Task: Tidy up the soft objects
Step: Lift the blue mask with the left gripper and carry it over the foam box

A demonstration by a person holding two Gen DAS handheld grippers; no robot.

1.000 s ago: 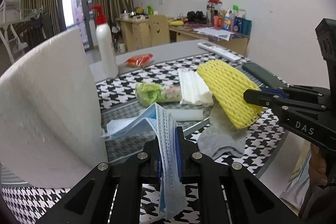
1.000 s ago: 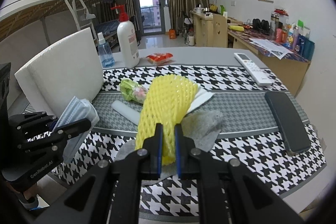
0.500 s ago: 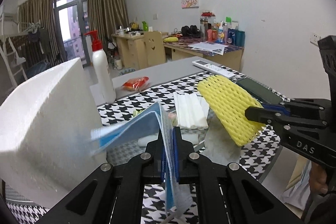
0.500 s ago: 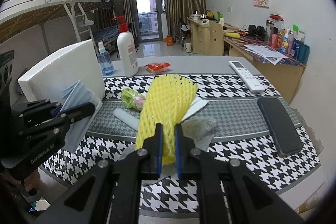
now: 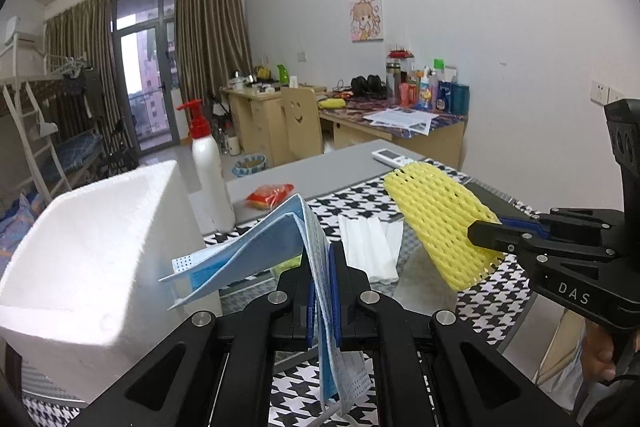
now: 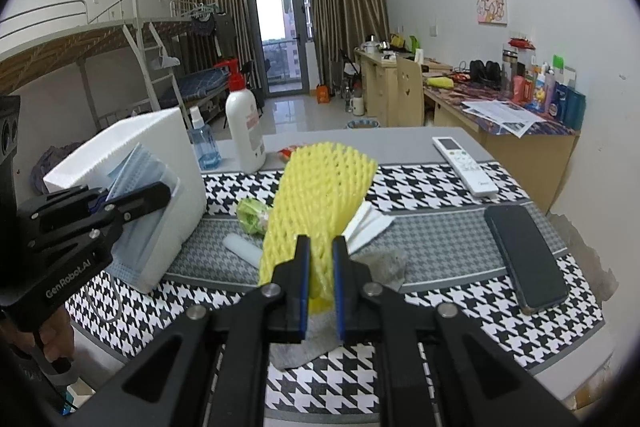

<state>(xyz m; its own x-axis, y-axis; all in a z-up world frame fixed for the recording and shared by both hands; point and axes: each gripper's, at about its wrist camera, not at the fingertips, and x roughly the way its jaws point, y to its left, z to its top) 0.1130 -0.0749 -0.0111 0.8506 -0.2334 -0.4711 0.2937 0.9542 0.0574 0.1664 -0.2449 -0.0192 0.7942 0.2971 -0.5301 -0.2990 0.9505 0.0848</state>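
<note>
My left gripper (image 5: 322,259) is shut on a stack of blue face masks (image 5: 256,247), held up in the air beside the white foam box (image 5: 92,255). In the right wrist view the same left gripper (image 6: 160,193) and masks (image 6: 136,167) hang in front of the foam box (image 6: 160,139). My right gripper (image 6: 320,247) is shut on a yellow foam net sleeve (image 6: 320,187), lifted above the table; the sleeve (image 5: 440,219) also shows in the left wrist view, pinched by the right gripper (image 5: 480,229). On the checked cloth lie a grey sock (image 6: 380,263), white folded foam sheets (image 5: 368,243), a green packet (image 6: 250,217) and a white foam stick (image 6: 244,251).
A white pump bottle (image 6: 244,131), a blue spray bottle (image 6: 202,143) and a red snack bag (image 5: 268,195) stand behind the cloth. A remote (image 6: 466,165) and a black phone (image 6: 524,255) lie on the right. A hand (image 6: 56,339) holds the left gripper's handle.
Both grippers have risen, lifting the masks and the yellow sleeve off the table. The masks have fanned open to the left, toward the foam box.
</note>
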